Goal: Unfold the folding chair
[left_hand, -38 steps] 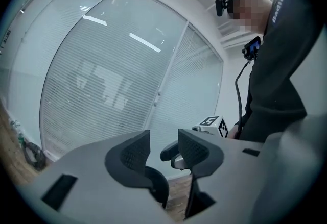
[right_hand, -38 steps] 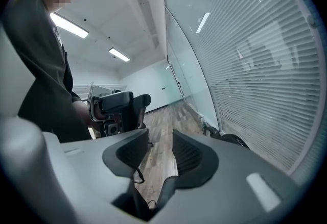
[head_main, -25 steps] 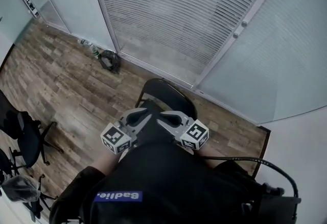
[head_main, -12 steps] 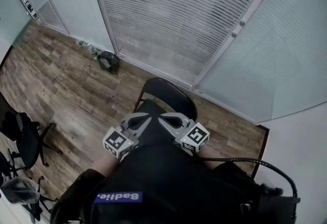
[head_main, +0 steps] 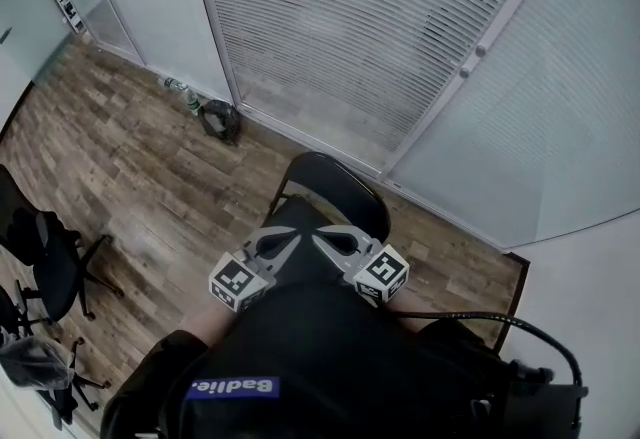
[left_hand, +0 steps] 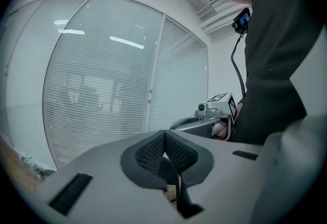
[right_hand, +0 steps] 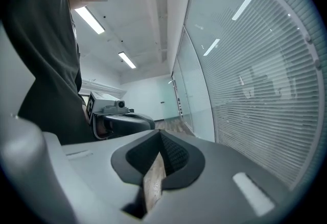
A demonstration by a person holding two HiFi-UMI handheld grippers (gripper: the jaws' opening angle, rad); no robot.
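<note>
Change: both claws' jaws have closed since the earlier frame | Near, lower centre: left gripper (head_main: pixel 283 239) and right gripper (head_main: pixel 325 235), jaws fully together | Middle, centre: black folding chair (head_main: pixel 335 182) just beyond their tips, on wood floor (head_main: pixel 150 177) | Far, top: blinds (head_main: pixel 350 17)

The left gripper (left_hand: pixel 164 136) fills the lower half of the view with its jaws closed, the ribbed dark pads (left_hand: pixel 148 154) meeting at their tips. In the narrow gap beneath them sit a dark shape that I cannot identify and a sliver of what may be wooden floor (left_hand: pixel 171 195). Beyond stands a glass wall (left_hand: pixel 102 90) with lowered slatted blinds. At the right are the right gripper (left_hand: pixel 180 124), with its marker cube (left_hand: pixel 220 103), and the person's dark sleeve (left_hand: pixel 276 65).
</note>
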